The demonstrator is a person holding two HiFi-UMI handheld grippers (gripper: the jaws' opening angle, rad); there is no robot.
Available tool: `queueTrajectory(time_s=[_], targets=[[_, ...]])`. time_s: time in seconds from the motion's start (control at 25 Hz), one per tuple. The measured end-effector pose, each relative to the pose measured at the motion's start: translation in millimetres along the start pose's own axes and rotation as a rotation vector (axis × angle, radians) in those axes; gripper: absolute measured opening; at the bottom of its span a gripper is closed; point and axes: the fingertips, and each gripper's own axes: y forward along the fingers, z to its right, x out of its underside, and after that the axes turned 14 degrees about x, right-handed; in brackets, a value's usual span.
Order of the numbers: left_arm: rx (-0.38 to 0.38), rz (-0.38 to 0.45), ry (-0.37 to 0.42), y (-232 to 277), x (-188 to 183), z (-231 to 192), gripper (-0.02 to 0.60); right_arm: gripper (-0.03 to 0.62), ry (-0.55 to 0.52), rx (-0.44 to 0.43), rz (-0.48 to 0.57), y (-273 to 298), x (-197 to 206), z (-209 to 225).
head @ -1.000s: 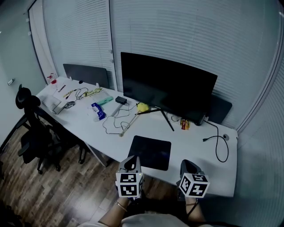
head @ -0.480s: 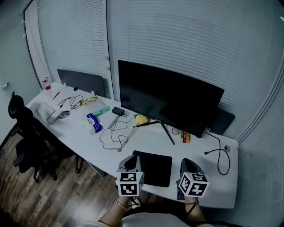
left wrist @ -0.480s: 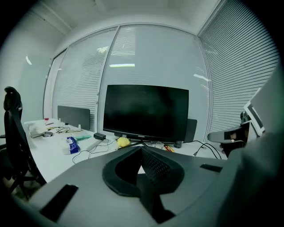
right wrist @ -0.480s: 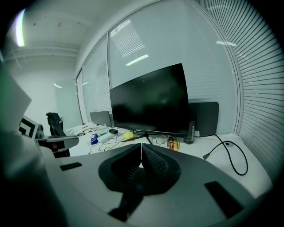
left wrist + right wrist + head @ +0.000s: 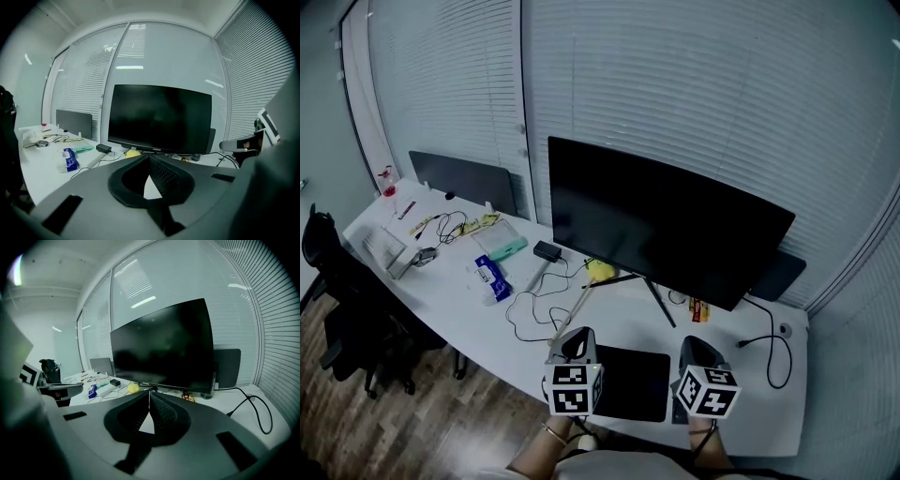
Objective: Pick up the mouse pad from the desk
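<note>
The black mouse pad (image 5: 633, 382) lies flat on the white desk (image 5: 750, 408), close to its near edge and in front of the monitor. My left gripper (image 5: 575, 339) hovers over the pad's left edge, and its jaws are shut with nothing between them (image 5: 149, 157). Over the pad's right edge hangs my right gripper (image 5: 695, 347), also shut and empty (image 5: 149, 393). Neither gripper touches the pad as far as I can see. In both gripper views each gripper's own body hides the pad.
A wide black monitor (image 5: 666, 230) on a thin-legged stand rises behind the pad. Left of it lie a yellow object (image 5: 600, 272), looped cables (image 5: 534, 314), a blue pack (image 5: 487, 274) and small clutter. A black cable (image 5: 772, 349) curls at the right. An office chair (image 5: 342, 314) stands at the desk's left.
Both grippers have come forward to the desk. The mouse pad, which lay ahead of them, now sits between them. Their jaws stay shut.
</note>
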Motion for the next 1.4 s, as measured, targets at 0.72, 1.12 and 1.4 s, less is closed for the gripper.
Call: queueTrajectory(time_s=[0.72,1.12,1.4], targets=[[-0.053,-0.057,-0.045,12.3,18.7,-16.5,0.017,0.034,-0.029,-0.028,-0.065,24.7,9.1,-5.2],[-0.069,-0.102,-0.05,15.3,37.9,-3.3,0.017,0.034,-0.041,-0.043,-0.12,28.8,29.9,8.1],[-0.083,-0.167,-0.076,14.5,68.9,-1.7,0.017,0.034,-0.043,-0.057,-0.193,37.1,61.9,8.3]])
